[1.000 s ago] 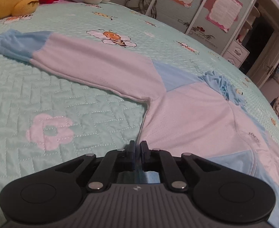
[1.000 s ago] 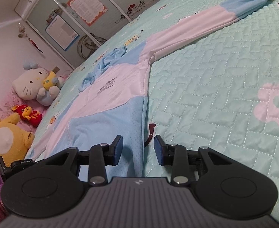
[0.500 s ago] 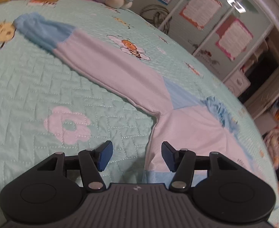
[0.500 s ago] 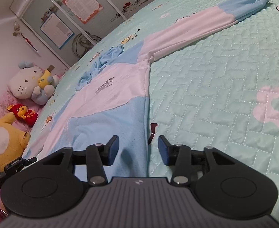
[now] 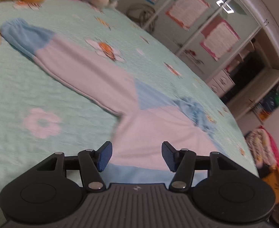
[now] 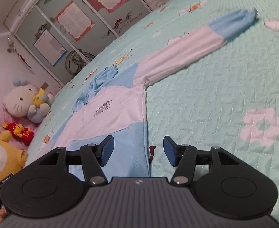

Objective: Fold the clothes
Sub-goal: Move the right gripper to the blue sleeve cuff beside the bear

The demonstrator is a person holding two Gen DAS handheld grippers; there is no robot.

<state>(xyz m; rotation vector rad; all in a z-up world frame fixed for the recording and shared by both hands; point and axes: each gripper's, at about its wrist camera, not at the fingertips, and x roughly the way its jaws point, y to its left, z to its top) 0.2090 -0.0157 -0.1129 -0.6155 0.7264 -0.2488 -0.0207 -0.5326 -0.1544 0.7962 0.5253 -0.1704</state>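
White/blue top lies flat on the quilted bed, sleeves spread out. Left gripper jaws apart, nothing clamped. Right gripper jaws opening over the top's side seam, pads off the fabric.

Mint quilted bedspread, poster-covered wardrobe doors, plush toys

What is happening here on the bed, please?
A person is folding clothes with two hand-held tongs. A white and light-blue long-sleeved jacket lies spread flat on the mint-green quilted bedspread, with both sleeves stretched out to the sides. The left tongs are open above the jacket's side, holding nothing. The right tongs are opening over the blue hem edge, and the pads do not press the fabric. No fold is made yet.
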